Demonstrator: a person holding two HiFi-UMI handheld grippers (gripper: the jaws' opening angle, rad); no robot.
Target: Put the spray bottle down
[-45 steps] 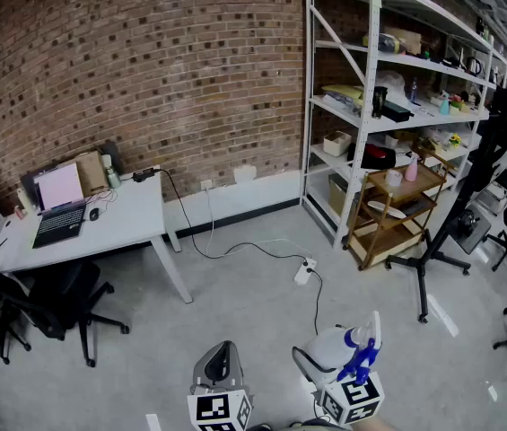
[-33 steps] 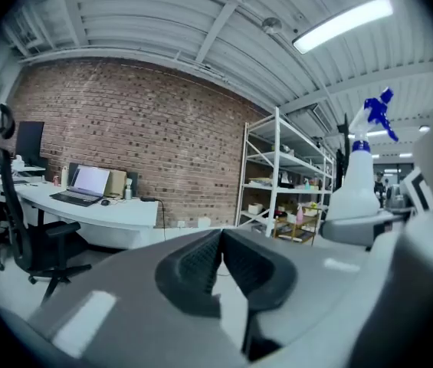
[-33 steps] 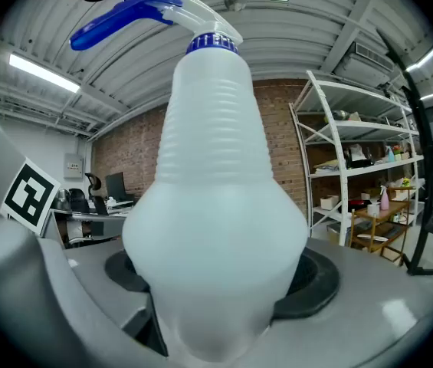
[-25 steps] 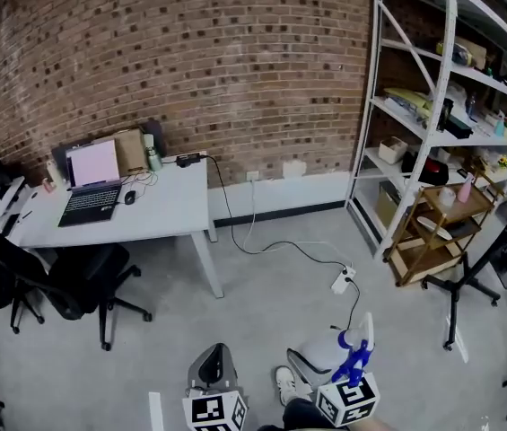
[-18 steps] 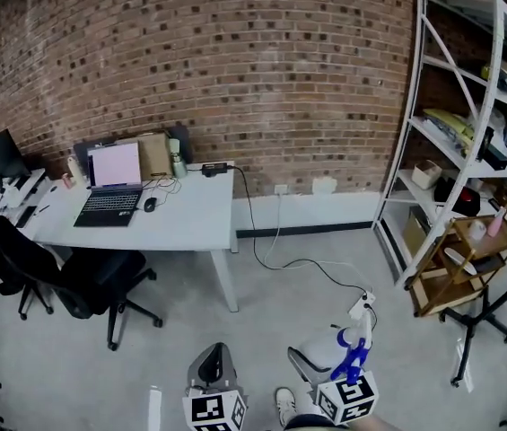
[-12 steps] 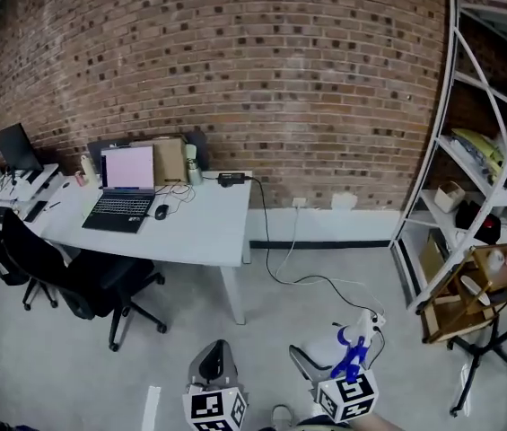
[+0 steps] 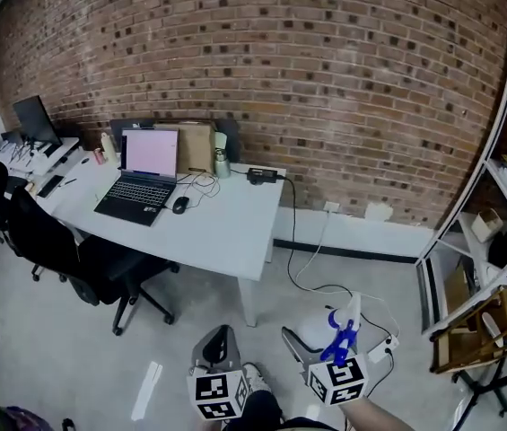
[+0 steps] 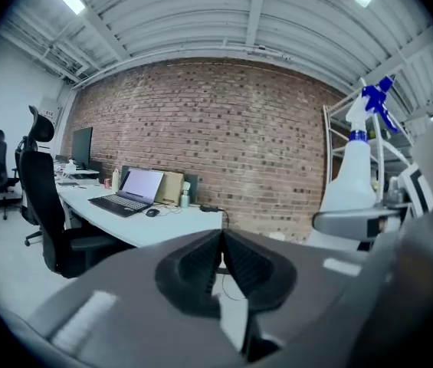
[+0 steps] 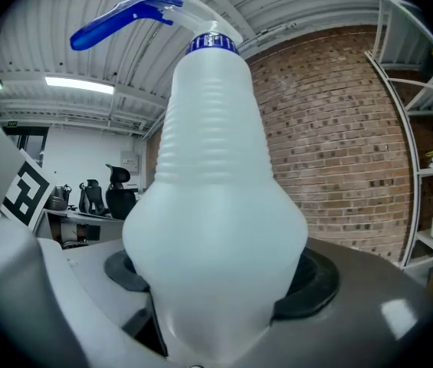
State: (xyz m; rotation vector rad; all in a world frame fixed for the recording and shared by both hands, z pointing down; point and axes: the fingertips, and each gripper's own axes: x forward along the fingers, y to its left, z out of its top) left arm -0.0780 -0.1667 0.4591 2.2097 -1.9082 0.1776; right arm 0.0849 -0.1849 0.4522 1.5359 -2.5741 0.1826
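Observation:
A white spray bottle [image 9: 212, 205] with a blue trigger stands upright between the jaws of my right gripper [image 9: 216, 282], which is shut on its wide lower body. In the head view the bottle [image 7: 323, 330] and right gripper [image 7: 316, 341] hang low in the middle, above the grey floor. My left gripper [image 7: 220, 341] sits just left of them, shut with nothing in it. In the left gripper view its jaws [image 8: 221, 259] meet, and the bottle [image 8: 352, 182] shows at the right. A white desk [image 7: 226, 232] stands ahead to the left.
On the desk are an open laptop [image 7: 145, 173], a mouse and small bottles. A black office chair [image 7: 83, 259] stands at its left. Cables and a power strip [image 7: 380, 348] lie on the floor. White shelving [image 7: 504, 196] and a wooden cart [image 7: 477, 330] fill the right edge.
The view has swung left: the desk has slid toward the middle and the shelving out to the right edge. Both grippers keep their places low in the picture, the bottle still gripped.

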